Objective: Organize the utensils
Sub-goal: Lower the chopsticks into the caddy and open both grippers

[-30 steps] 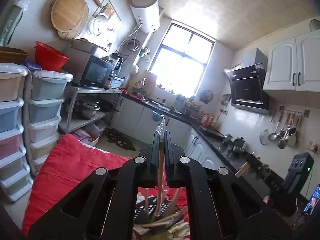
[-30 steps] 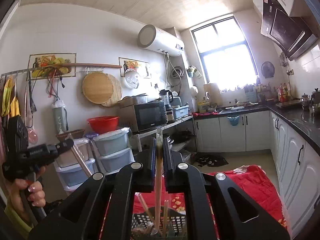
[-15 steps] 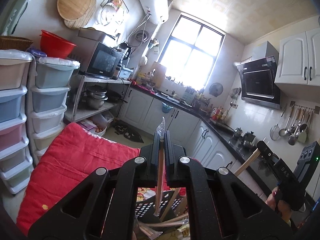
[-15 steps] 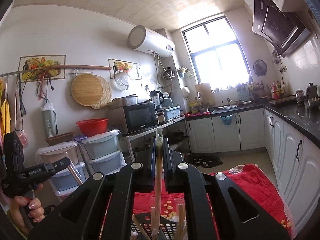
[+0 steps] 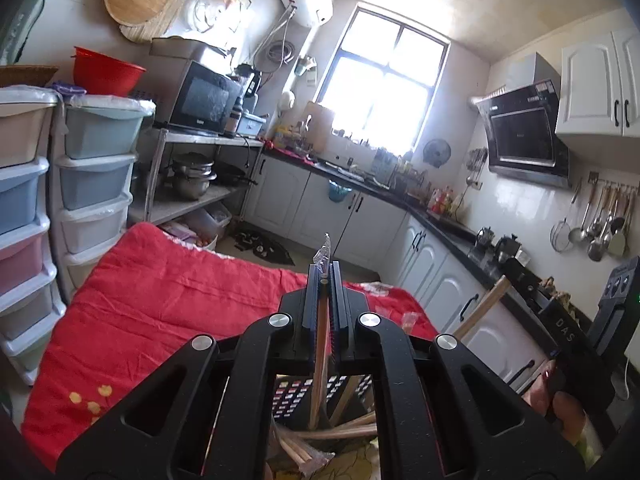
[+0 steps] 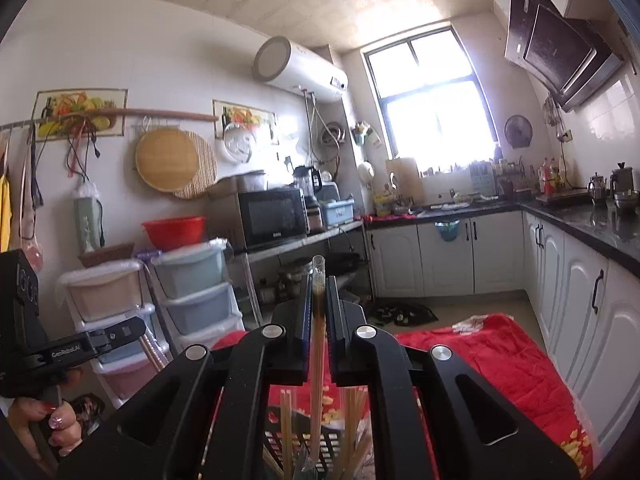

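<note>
Currently mid-insertion: left gripper (image 5: 325, 280) has its jaws clamped on a wrapped chopstick (image 5: 320, 344), right gripper (image 6: 319, 292) clamped on another chopstick (image 6: 318, 344). Both hang upright over the black basket (image 5: 296, 396) on the red cloth (image 5: 160, 300). Next: lower the tips in, then release. Legible text: "DAS" on the right handle in the left view; the left handle's print starts "Gen", rest unclear.

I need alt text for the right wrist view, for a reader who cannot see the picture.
The right tongs are shut on a wrapped chopstick, held upright over a black slotted basket that holds more chopsticks, above a red cloth. At far left the other hand grips the left tongs in a bright kitchen.
</note>
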Available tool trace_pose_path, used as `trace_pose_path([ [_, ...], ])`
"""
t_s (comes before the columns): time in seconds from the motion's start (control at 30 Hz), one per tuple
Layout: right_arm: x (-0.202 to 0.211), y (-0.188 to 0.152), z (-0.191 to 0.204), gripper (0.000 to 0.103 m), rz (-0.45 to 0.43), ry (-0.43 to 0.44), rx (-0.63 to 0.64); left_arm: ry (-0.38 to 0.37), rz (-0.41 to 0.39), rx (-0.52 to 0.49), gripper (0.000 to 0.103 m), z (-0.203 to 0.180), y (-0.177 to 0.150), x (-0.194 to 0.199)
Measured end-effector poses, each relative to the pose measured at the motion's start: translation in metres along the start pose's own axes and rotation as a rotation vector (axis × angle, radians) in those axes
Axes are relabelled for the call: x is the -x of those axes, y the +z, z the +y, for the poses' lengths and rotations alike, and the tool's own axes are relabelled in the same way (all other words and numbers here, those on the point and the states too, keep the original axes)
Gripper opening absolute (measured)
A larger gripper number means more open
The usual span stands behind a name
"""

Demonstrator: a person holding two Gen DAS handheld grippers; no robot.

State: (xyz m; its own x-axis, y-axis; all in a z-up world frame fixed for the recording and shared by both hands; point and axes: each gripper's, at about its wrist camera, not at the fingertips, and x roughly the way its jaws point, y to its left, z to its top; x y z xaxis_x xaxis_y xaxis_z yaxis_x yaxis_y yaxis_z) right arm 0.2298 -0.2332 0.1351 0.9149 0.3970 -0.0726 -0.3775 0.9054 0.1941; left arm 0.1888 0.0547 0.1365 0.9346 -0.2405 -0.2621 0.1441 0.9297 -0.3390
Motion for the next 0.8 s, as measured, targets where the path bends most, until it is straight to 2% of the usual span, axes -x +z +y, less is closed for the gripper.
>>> trace_pose_path([
  [0.33, -0.025, -0.034, 0.004, 0.007, 0.107, 0.005, -0.014, 0.006, 0.071, -0.025, 0.003, -0.002, -0.027, -0.018],
  [0.7, -0.039, -0.057, 0.008, 0.009, 0.218, 0.002, -0.01, 0.007, 0.133, -0.042, 0.003, -0.007, -0.042, -0.026],
  [0.73, -0.039, -0.057, 0.008, 0.013, 0.229, -0.002, -0.008, 0.007, 0.137, -0.042, 0.005, -0.007, -0.042, -0.026],
  [0.77, -0.039, -0.058, 0.008, 0.023, 0.24, -0.007, -0.009, 0.009, 0.14, -0.041, 0.008, -0.007, -0.043, -0.026],
  [0.8, -0.039, -0.058, 0.008, 0.035, 0.245, -0.007, -0.013, 0.009, 0.14, -0.04, 0.019, -0.006, -0.043, -0.025],
])
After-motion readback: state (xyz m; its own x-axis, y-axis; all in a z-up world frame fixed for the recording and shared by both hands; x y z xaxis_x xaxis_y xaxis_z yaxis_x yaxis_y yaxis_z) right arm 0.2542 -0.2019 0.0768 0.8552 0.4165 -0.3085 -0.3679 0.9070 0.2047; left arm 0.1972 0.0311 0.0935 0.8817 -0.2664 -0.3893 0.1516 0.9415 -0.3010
